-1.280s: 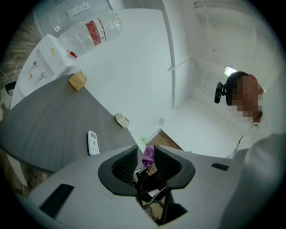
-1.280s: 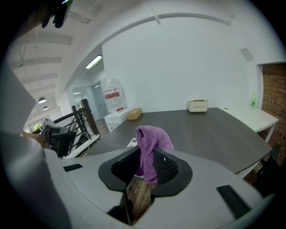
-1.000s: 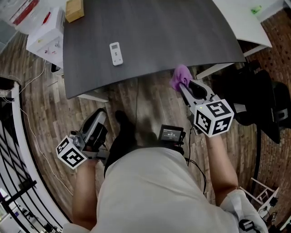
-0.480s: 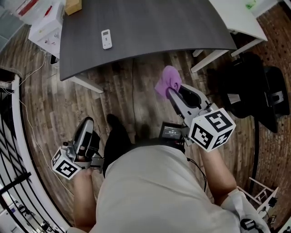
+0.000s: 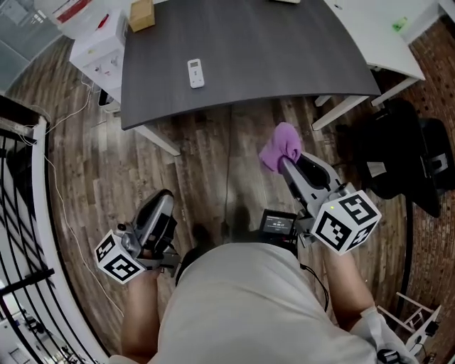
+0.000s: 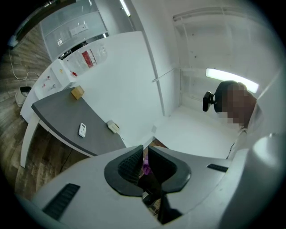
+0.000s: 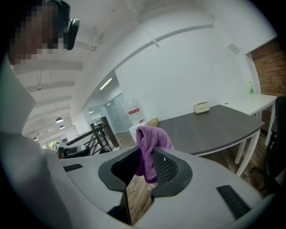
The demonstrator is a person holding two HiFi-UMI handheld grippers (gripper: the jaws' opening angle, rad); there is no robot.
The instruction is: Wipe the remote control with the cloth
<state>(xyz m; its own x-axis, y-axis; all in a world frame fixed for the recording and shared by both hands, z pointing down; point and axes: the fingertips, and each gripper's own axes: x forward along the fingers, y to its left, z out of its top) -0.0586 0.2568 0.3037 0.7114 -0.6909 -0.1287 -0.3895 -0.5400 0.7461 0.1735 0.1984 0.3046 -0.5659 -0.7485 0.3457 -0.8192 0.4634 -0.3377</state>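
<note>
The remote control lies flat on the dark grey table, in its left part and a little in from the near edge, with nothing touching it. A cardboard box stands farther back, close to the left edge of the same table. Both grippers are held in front of the near edge, over the wooden floor and not over the table. The right gripper has its 2 jaws pressed on the purple cloth, which is bunched between the pads and sticks up above them; the right gripper view shows this grip clearly. The left gripper is low at the person's left side, well apart from the cloth, and its jaws stand together with only a thin slit between the pads, and they hold nothing. A small screen device sits at the person's waist between the 2 arms.
</note>
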